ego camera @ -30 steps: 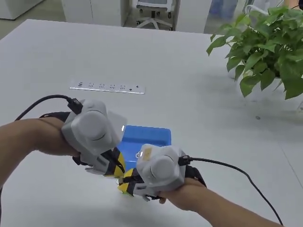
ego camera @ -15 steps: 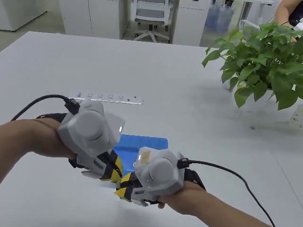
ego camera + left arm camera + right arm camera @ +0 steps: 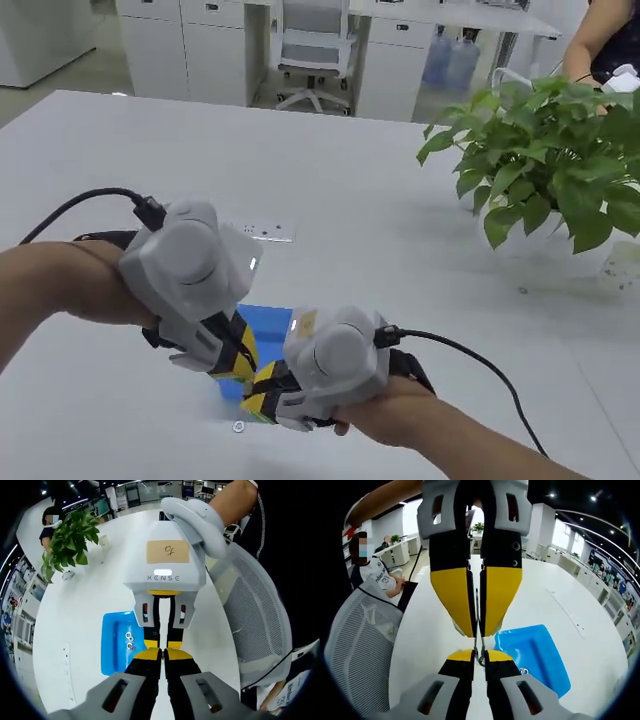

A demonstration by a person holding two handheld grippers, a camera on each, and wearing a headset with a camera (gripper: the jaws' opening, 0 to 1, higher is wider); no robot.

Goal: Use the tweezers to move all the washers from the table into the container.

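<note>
My two grippers meet tip to tip over the near edge of the blue container (image 3: 268, 325). The left gripper (image 3: 240, 355) comes in from the left, the right gripper (image 3: 262, 390) from below. In the right gripper view, thin metal tweezers (image 3: 478, 645) rise from my shut right gripper (image 3: 480, 656) into the narrow gap of the left gripper (image 3: 476, 630), which is closed on them too. The left gripper view shows washers (image 3: 130, 641) lying in the container (image 3: 112, 650). One washer (image 3: 238, 427) lies on the table near the container's front corner, seen again as a washer (image 3: 523, 671).
A white power strip (image 3: 265, 231) lies beyond the container. A potted plant (image 3: 550, 150) stands at the right rear. Cables trail from both grippers. An office chair (image 3: 310, 50) stands beyond the table's far edge. Open tabletop lies to the left and right.
The head camera has tilted up, so the whole picture slid down. The grippers stay tip to tip at the container. A washer on the table now shows below them.
</note>
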